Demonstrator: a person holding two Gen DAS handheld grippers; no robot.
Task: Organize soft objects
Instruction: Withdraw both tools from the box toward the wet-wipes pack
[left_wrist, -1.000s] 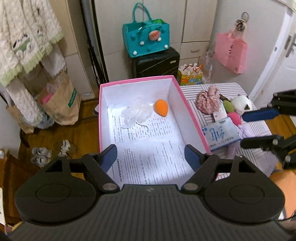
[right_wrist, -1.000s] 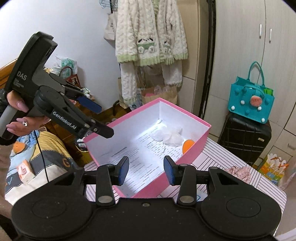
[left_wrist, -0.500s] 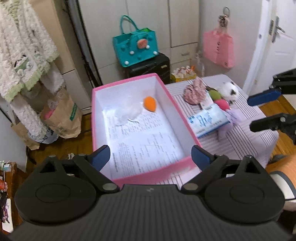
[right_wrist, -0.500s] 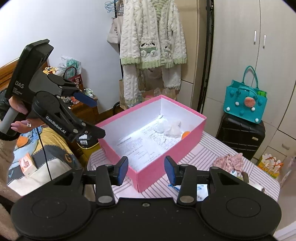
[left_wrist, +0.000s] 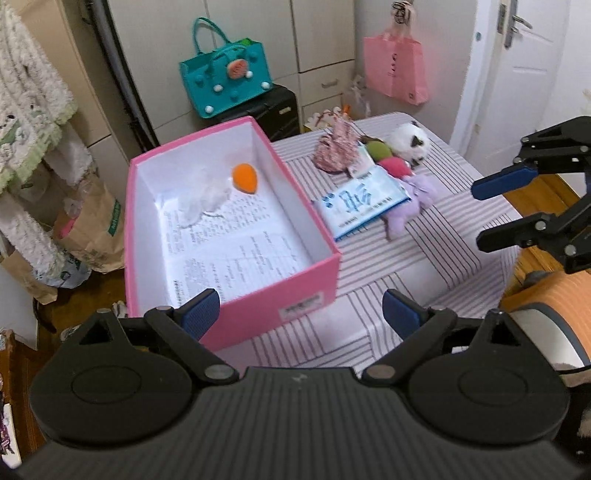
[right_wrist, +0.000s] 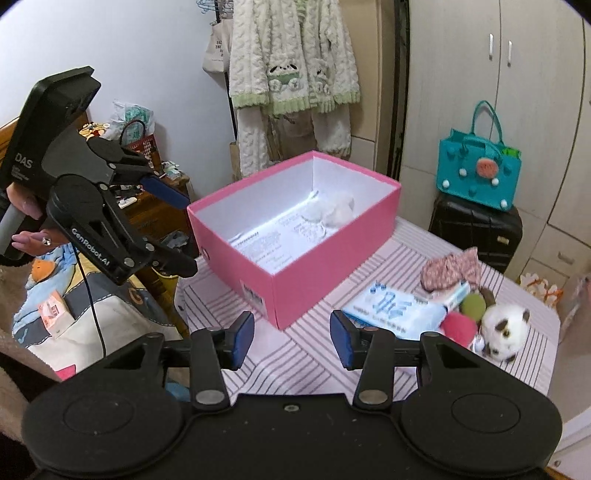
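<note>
A pink box (left_wrist: 236, 317) stands on the striped table (left_wrist: 399, 273), lined with printed paper. Inside at its far end lie an orange sponge (left_wrist: 245, 178) and white puffs (left_wrist: 207, 197). To its right lie a tissue pack (left_wrist: 360, 201), a purple plush (left_wrist: 417, 195), a pink ball (left_wrist: 397, 166), a green ball (left_wrist: 380, 149), a white plush cat (left_wrist: 408, 142) and a floral cloth (left_wrist: 338, 147). My left gripper (left_wrist: 301, 314) is wide open and empty before the box's near wall. My right gripper (right_wrist: 291, 339), jaws opening and empty, hangs over the table near the box's corner (right_wrist: 275, 295).
A teal bag (right_wrist: 476, 177) sits on a black suitcase (right_wrist: 476, 229) behind the table. A pink bag (left_wrist: 395, 70) hangs by the white door (left_wrist: 524, 62). Knitted clothes (right_wrist: 291, 81) hang at the back. A person's hand (right_wrist: 27, 210) holds the left gripper (right_wrist: 186, 232) over a bed.
Both grippers have drawn back from above the box toward the table's near side, so its near wall and the pile of soft things show. The left jaws have spread wider.
</note>
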